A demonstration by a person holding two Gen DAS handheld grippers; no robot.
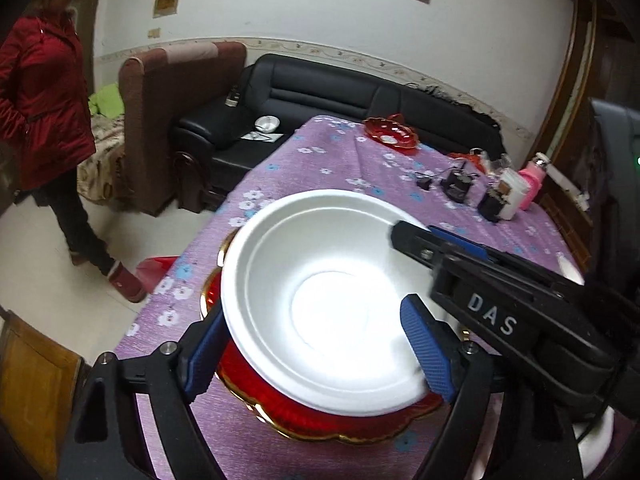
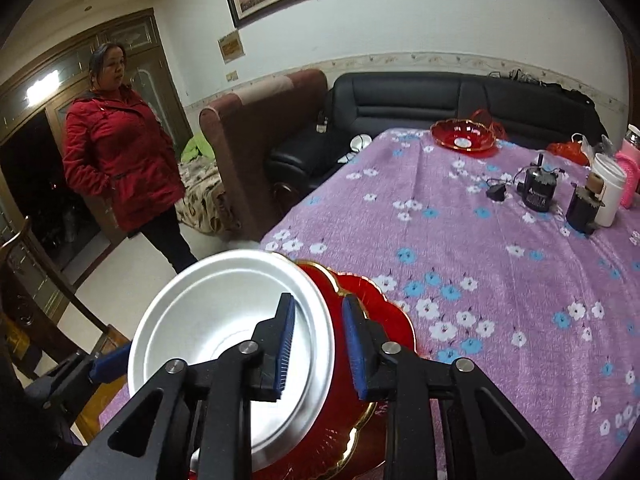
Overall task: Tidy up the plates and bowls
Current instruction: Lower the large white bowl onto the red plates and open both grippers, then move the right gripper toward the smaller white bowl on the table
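— White bowl point(image 1: 320, 304) sits inside the red plate point(image 1: 320, 420) with the gold rim, at the near left corner of the table point(image 1: 320, 152) with the purple flowered cloth. Do you see how it leans?

— Yes. It rests a little tilted in the plate, I think because it is only just nested. What do your grippers do?

— Your left gripper point(image 1: 316, 352) is spread wide. One blue pad stands outside the bowl's near rim, the other over the inside, and from what I can see neither presses on it. Your right gripper point(image 2: 318, 346) is also parted, with the far rim of the bowl between its pads but not pinched.

— So the bowl stands free on the plate?

— It seems so. Both grippers straddle opposite rims, probably to keep it level while it went down.

— And the rest?

— A second red dish point(image 2: 464, 136) waits at the far edge, well apart. Small dark devices point(image 2: 538, 190) and a white cup point(image 2: 608, 188) stand near the right edge. A person in a red jacket point(image 2: 116, 152) stands on the floor beyond the table.
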